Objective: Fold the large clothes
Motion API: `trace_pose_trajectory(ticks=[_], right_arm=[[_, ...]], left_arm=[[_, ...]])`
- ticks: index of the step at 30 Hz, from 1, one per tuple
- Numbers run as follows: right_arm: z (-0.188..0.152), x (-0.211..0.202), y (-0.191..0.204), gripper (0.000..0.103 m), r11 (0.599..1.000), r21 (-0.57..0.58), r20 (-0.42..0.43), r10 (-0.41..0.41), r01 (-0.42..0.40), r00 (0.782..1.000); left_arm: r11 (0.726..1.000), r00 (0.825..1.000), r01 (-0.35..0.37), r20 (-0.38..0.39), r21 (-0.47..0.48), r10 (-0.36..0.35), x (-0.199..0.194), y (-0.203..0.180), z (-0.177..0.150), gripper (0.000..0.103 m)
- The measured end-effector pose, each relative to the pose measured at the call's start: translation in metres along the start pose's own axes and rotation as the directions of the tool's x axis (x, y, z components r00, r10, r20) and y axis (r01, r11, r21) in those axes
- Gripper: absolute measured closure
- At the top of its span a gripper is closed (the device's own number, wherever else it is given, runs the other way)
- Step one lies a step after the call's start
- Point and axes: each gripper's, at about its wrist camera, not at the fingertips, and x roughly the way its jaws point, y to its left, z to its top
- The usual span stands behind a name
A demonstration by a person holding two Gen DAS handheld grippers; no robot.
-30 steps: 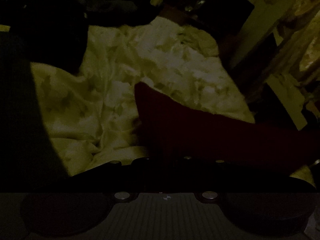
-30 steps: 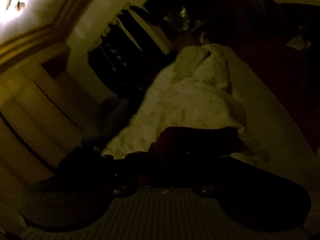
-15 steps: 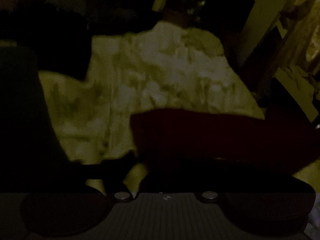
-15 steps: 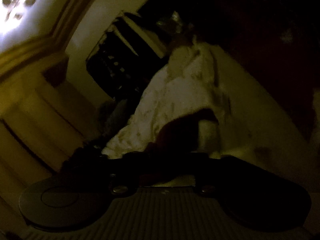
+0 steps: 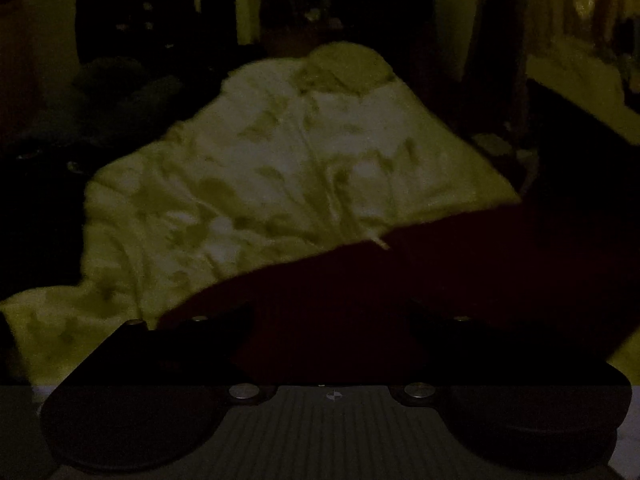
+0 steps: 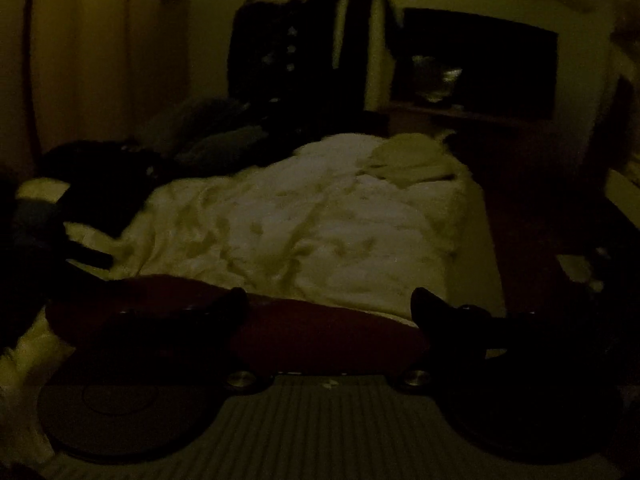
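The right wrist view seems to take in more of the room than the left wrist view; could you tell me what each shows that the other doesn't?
Only the right wrist view shows the bed's long right edge, the dark pile of clothes at its left, and a folded pale cloth at the far end. Only the left wrist view shows the pale hanging fabric at upper right. Both share the patterned cream bedcover and the dark red garment across the open tool fingers.

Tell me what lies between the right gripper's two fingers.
In the right wrist view, the dark red garment lies across the gap between the open right gripper's fingers, on the pale bedding. Whether either finger touches it is too dim to tell.
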Motion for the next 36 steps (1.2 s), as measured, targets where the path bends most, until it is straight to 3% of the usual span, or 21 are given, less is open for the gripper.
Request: trace_pose_trajectory(ticks=[4, 7, 12, 19, 25, 28, 33, 36], right_arm=[[-0.014, 0.038, -0.001, 0.009, 0.997, 0.075, -0.106, 0.015, -0.007, 0.994], [-0.04, 0.057, -0.007, 0.009, 0.995, 0.096, -0.185, -0.002, 0.021, 0.983], [-0.047, 0.047, -0.005, 0.009, 0.996, 0.093, -0.169, 0.003, 0.013, 0.986], [-0.039, 0.012, -0.038, 0.009, 0.953, 0.304, -0.062, 0.039, -0.018, 0.997], [-0.042, -0.032, -0.068, 0.007, 0.905, 0.422, 0.014, -0.06, 0.048, 0.998], [-0.052, -0.041, -0.088, 0.007, 0.844, 0.536, 0.013, -0.024, 0.014, 1.0], [-0.076, -0.047, -0.113, 0.007, 0.735, 0.676, -0.024, -0.051, 0.054, 0.998], [-0.096, -0.043, -0.129, 0.008, 0.614, 0.79, -0.005, 0.011, -0.002, 1.0]], left_arm=[[1.0, 0.999, 0.0, -0.052, 0.018, 0.001, 0.019, -0.013, -0.024, 0.0], [1.0, 0.999, -0.005, -0.041, 0.005, 0.005, 0.026, -0.016, -0.04, 0.0], [0.999, 0.999, -0.032, -0.035, 0.031, 0.033, 0.024, -0.023, -0.042, 0.0], [0.999, 0.999, -0.038, -0.033, 0.032, 0.039, 0.025, -0.026, -0.042, 0.0], [0.998, 0.999, -0.044, -0.031, 0.036, 0.045, 0.026, -0.026, -0.043, 0.0], [0.998, 0.999, -0.044, -0.027, 0.035, 0.044, 0.025, -0.026, -0.044, 0.0], [0.999, 1.0, -0.024, -0.006, -0.045, 0.024, 0.011, -0.014, -0.041, 0.0], [0.998, 0.999, -0.005, 0.034, -0.069, 0.008, -0.002, -0.011, -0.032, 0.0]])
